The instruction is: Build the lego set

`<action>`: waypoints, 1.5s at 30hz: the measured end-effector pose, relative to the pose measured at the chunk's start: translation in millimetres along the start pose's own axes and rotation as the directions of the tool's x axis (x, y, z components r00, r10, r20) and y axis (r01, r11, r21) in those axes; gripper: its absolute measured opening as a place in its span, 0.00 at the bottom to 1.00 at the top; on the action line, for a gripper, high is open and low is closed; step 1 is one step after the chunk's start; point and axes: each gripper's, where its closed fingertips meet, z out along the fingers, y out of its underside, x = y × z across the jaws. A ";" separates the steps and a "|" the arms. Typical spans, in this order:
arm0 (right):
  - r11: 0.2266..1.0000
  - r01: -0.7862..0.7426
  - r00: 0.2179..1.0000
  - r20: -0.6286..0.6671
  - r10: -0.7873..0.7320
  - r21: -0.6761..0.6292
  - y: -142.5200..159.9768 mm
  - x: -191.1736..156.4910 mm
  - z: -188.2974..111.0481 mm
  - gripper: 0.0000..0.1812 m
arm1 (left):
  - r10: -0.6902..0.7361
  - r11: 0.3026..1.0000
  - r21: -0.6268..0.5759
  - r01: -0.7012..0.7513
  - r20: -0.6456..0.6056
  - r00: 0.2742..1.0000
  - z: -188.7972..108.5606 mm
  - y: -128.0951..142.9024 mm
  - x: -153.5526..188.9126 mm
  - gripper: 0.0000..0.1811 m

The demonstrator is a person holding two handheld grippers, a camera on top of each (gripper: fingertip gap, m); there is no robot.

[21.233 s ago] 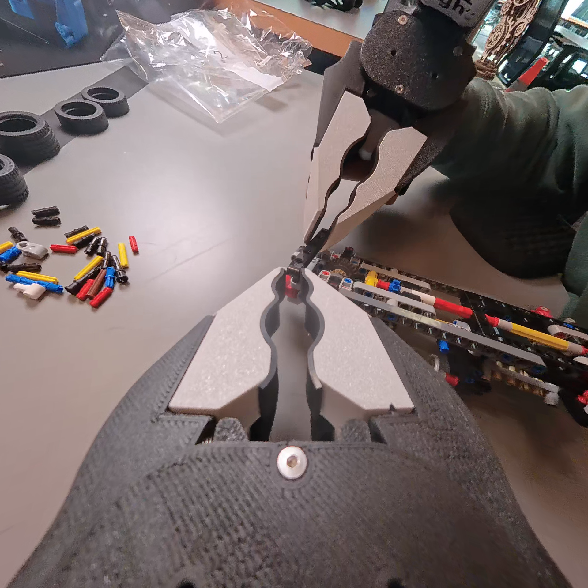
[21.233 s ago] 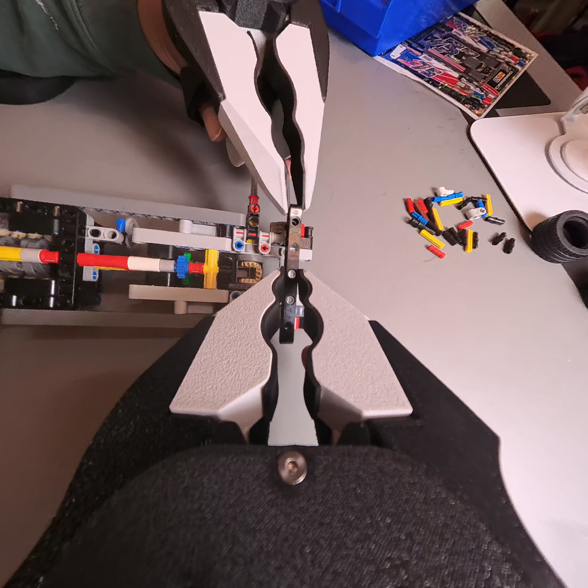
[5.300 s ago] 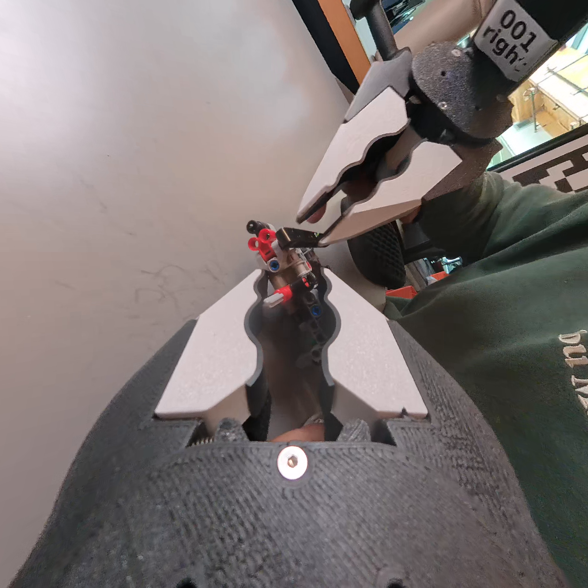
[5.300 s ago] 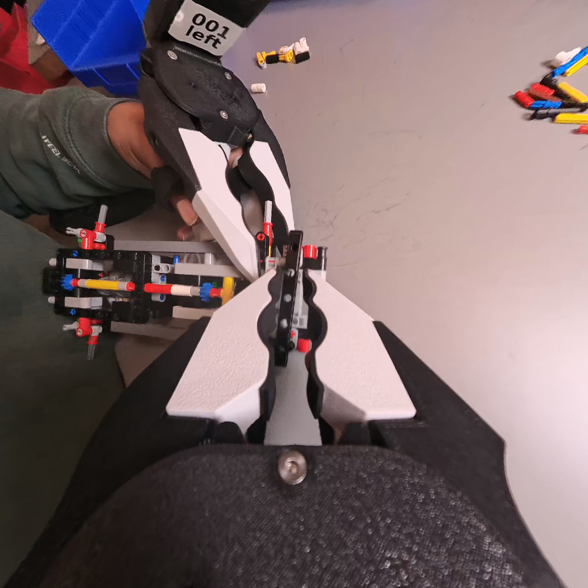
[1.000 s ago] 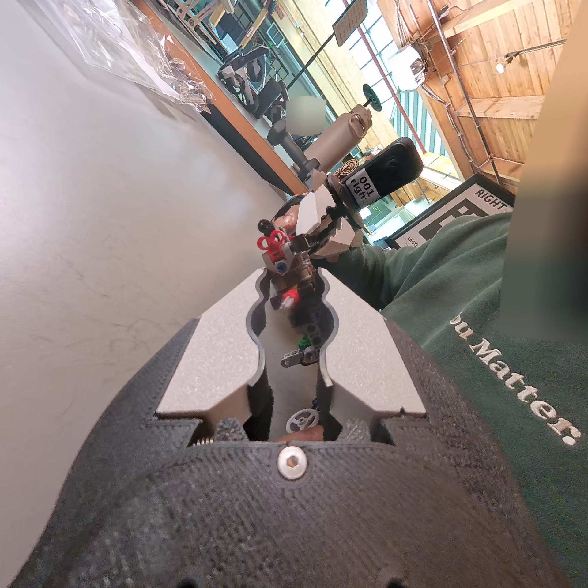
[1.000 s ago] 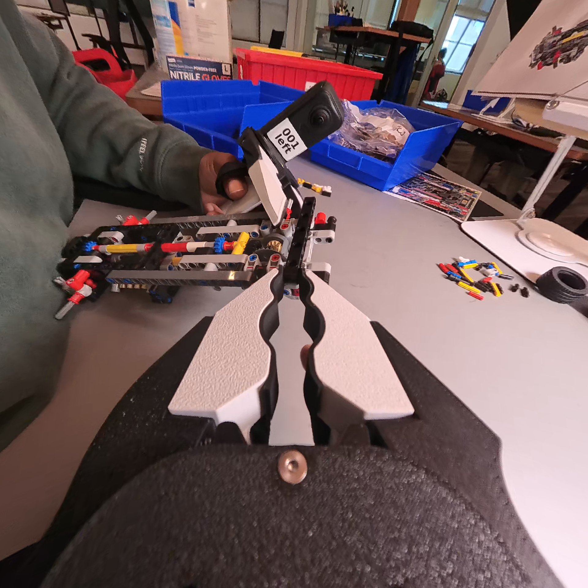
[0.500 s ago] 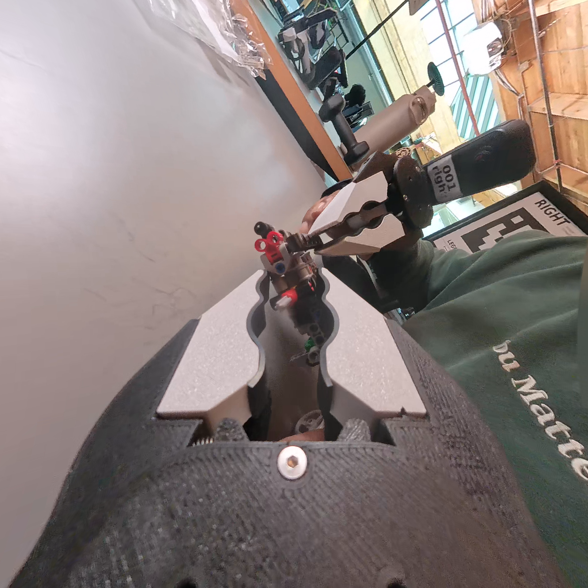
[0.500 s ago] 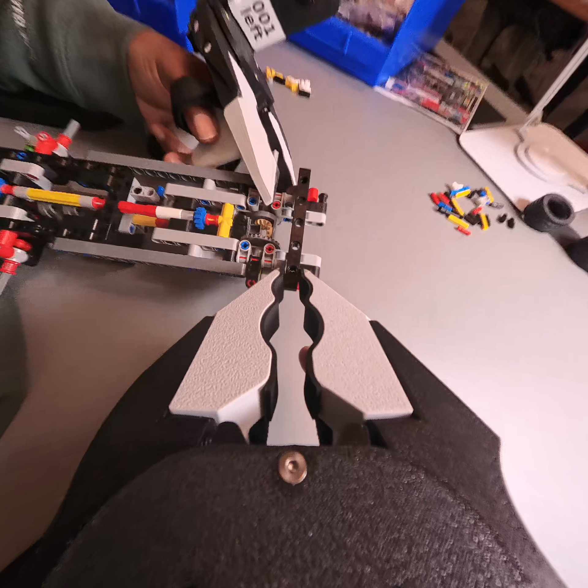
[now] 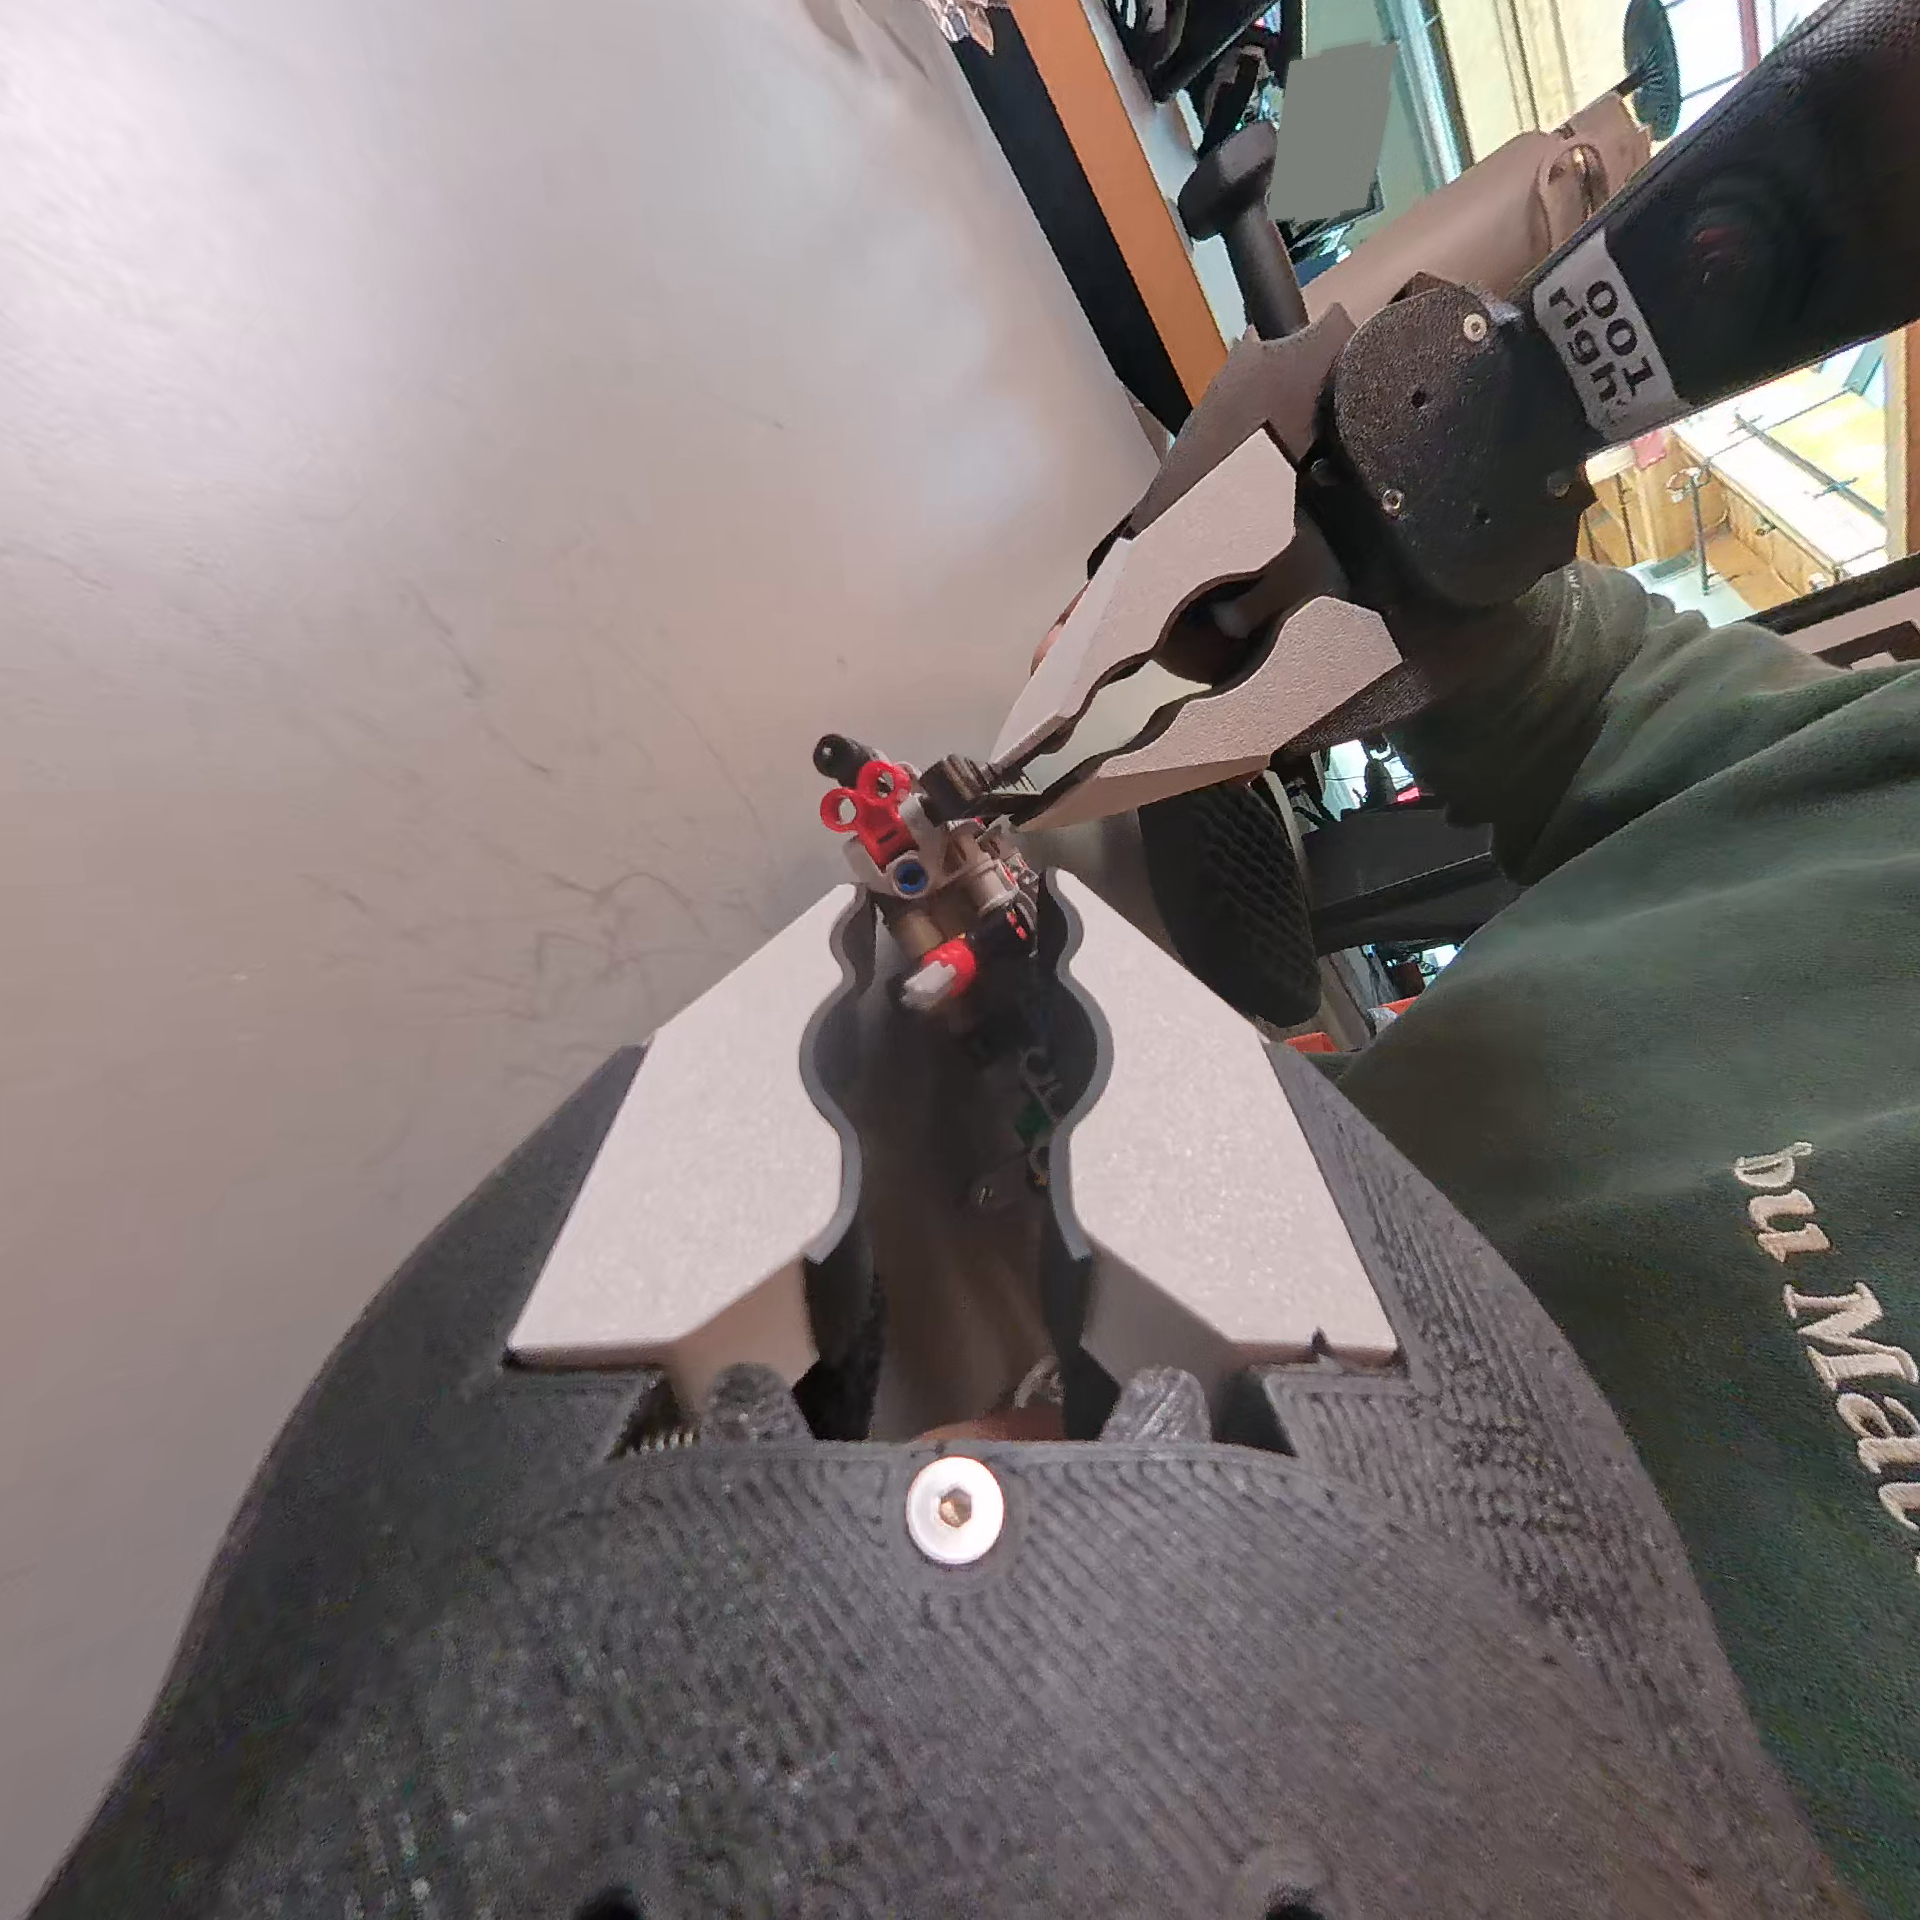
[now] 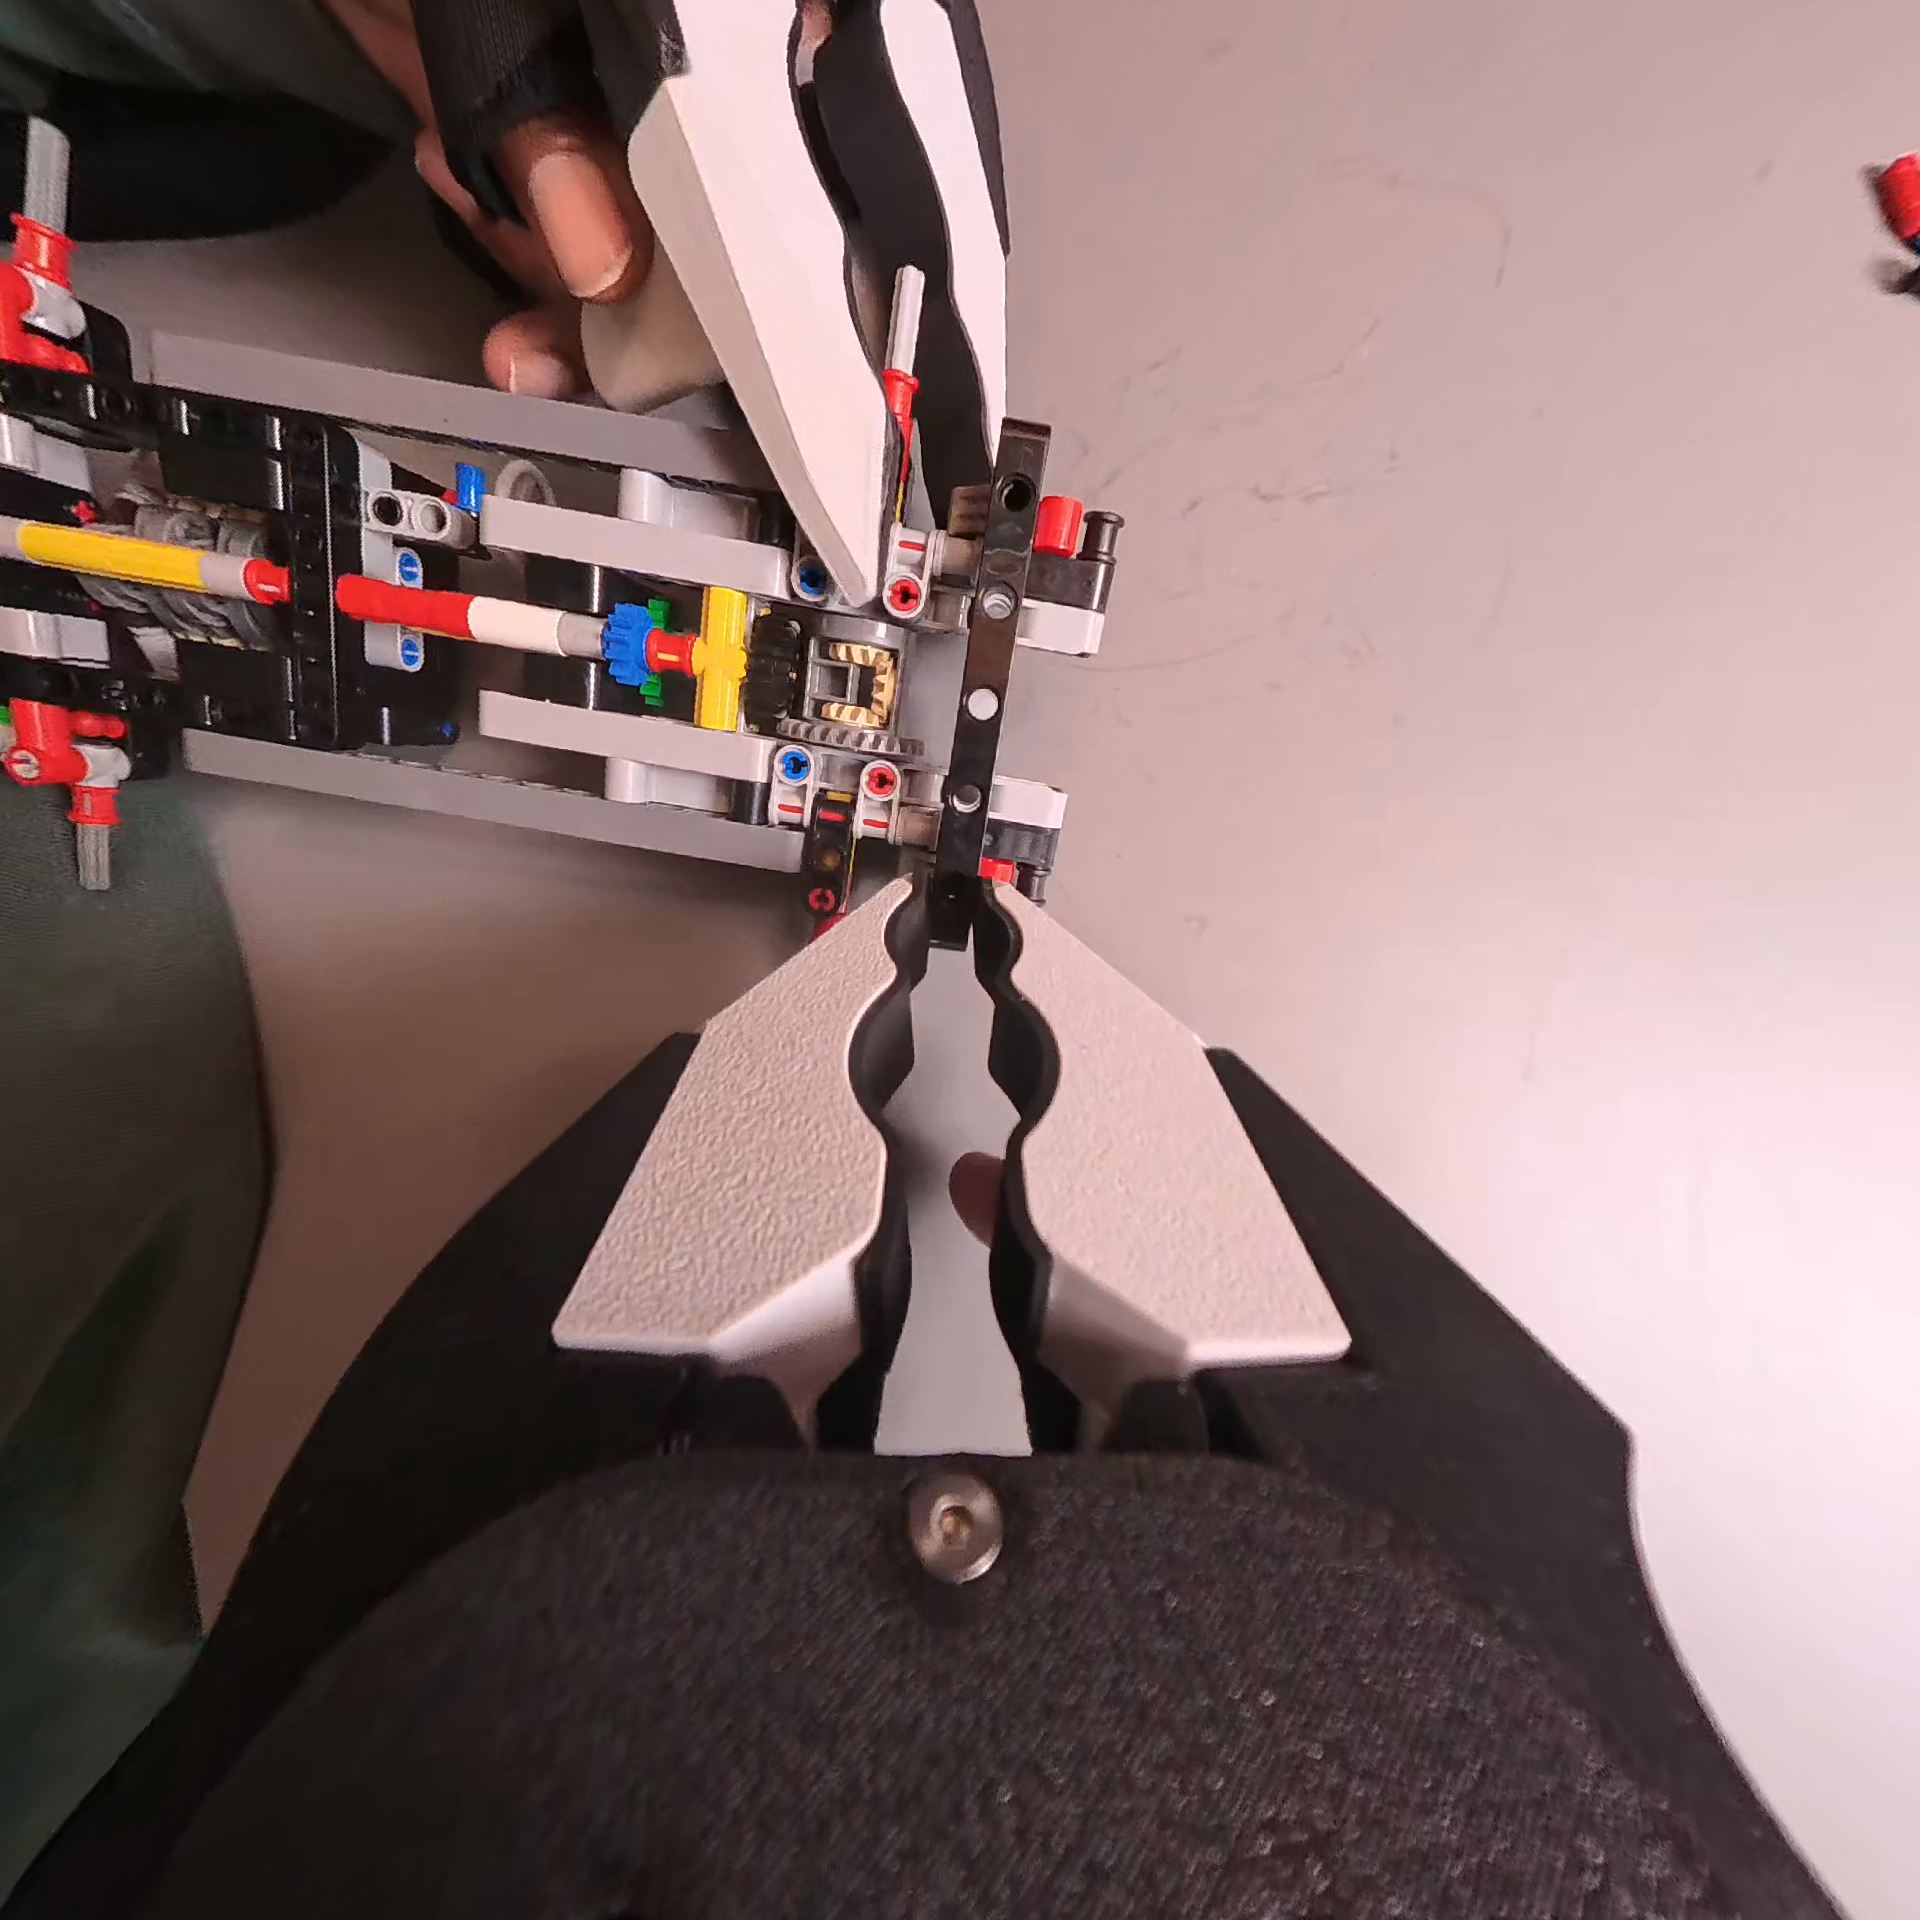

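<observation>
Chassis (image 10: 582,665), long grey-black beam-and-gear frame, now lying nearer flat versus half-second-earlier tilt; left tongs (image 10: 883,582) clamping its end, right tongs (image 10: 951,914) pinching thin black crossbeam (image 10: 987,665), seating nearly complete.

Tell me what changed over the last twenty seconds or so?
The right tongs slid down the black beam to pinch only its near end. The left tongs took in more of the lego chassis. Both still grip; the beam still crosses the chassis end.

black gripper (image 10: 948,914), grey fingers (image 10: 769,1143), green sleeve (image 9: 1662,790)
</observation>
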 end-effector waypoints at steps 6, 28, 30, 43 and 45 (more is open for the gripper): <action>0.999 -0.020 0.999 0.035 0.021 -0.035 0.2 -2.2 2.4 0.03 | 0.009 1.000 0.005 -0.009 0.010 1.000 -0.4 0.0 -0.7 0.16; 0.883 -0.265 0.960 0.023 0.278 0.387 -21.2 -2.7 -31.8 0.19 | 0.038 0.988 0.153 -0.016 -0.138 0.990 -18.8 -21.6 16.4 0.15; 0.776 -0.399 0.916 0.171 0.364 0.488 -34.9 -7.8 -40.3 0.20 | 0.076 0.979 0.197 -0.040 -0.178 0.981 -22.4 -28.8 26.9 0.14; 0.599 -0.119 0.987 0.160 -0.015 0.792 -117.6 -50.8 -115.7 0.14 | 0.580 0.783 0.407 -0.471 -0.201 0.790 -63.2 -62.6 133.7 0.13; 0.590 0.019 0.994 0.050 -0.099 0.807 -127.4 -59.4 -128.5 0.14 | 0.642 0.743 0.398 -0.538 -0.198 0.741 -67.9 -62.6 149.7 0.19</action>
